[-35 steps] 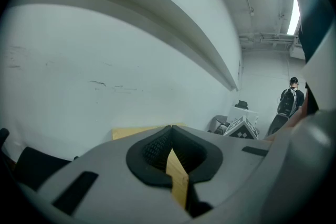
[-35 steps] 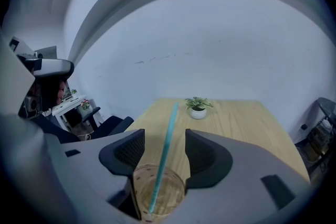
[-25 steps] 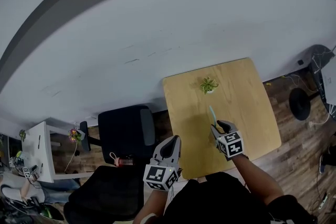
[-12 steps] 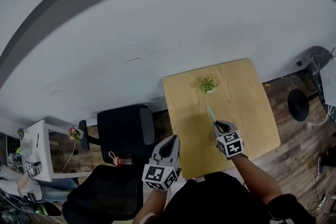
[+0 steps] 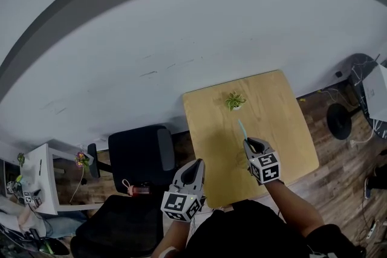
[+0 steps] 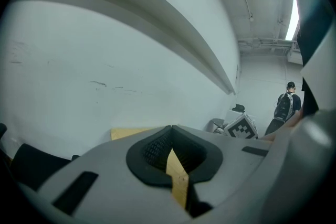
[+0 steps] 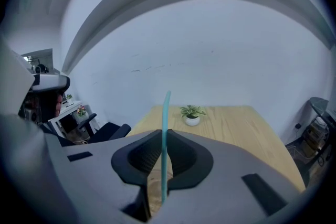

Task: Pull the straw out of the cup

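Straw (image 7: pixel 166 107) clamped in right gripper (image 7: pixel 164 134) above the bench (image 7: pixel 236 123) — likely nearly out, cup hidden; left gripper (image 6: pixel 172 128) closed, empty.

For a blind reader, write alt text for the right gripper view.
The right gripper is shut on a teal straw that stands upright between its jaws. Beyond lie a wooden table with a small potted plant, a white wall, and a black chair at left.
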